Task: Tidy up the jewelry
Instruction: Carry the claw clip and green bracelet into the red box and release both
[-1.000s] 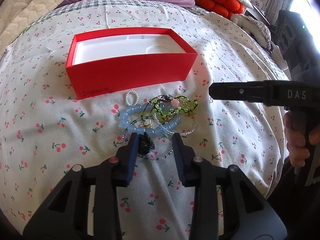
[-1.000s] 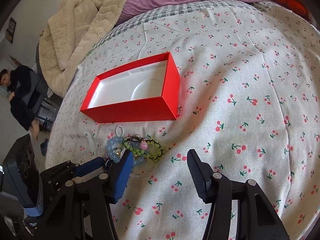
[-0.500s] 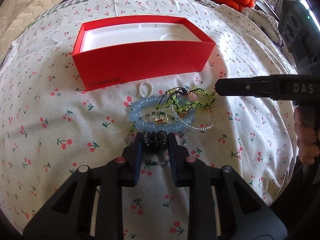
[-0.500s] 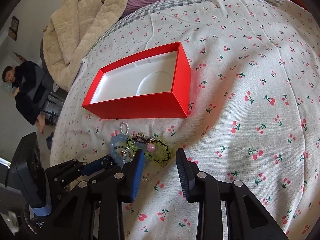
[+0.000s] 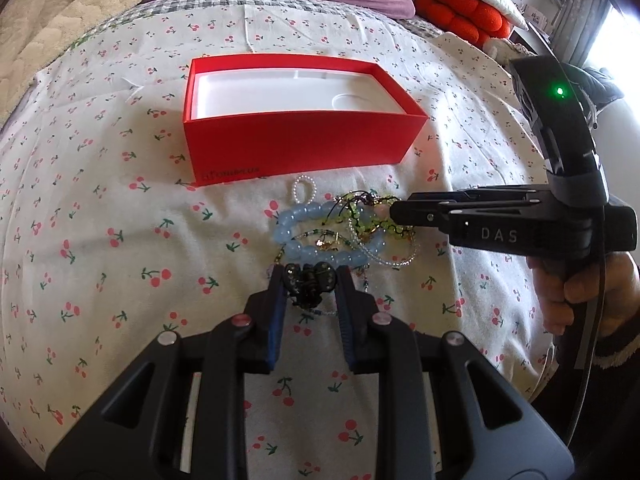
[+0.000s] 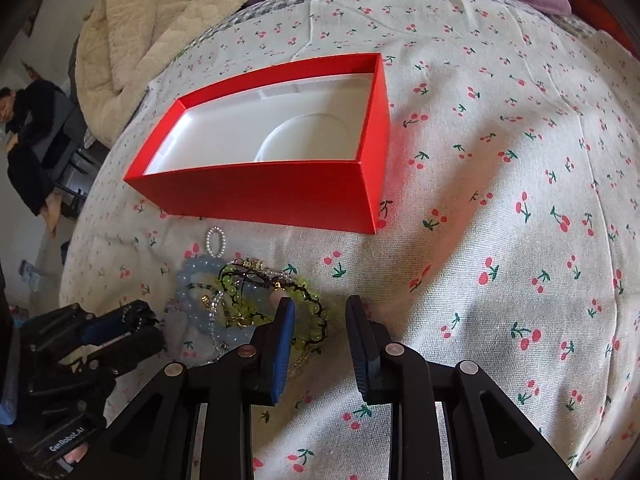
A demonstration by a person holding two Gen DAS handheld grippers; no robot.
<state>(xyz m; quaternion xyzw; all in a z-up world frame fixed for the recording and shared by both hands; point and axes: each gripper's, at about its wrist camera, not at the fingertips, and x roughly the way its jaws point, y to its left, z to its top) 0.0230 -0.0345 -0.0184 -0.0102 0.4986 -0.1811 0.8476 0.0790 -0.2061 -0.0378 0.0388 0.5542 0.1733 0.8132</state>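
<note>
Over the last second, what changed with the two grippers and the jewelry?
The left gripper closed on the black bead bracelet. The right gripper narrowed and moved in over the green bracelet, jaws still apart. The red box stayed empty and the pile stayed put.

On the bed [image 5: 100, 240], the open box [image 5: 296, 140] sits behind the heap of jewelry [image 5: 340, 232]. The left gripper [image 5: 310, 280] is at the heap's near edge, fingers around a beaded bracelet [image 5: 310, 282]. The right gripper [image 5: 394, 214] reaches in from the right, its tip over the heap's right side.
</note>
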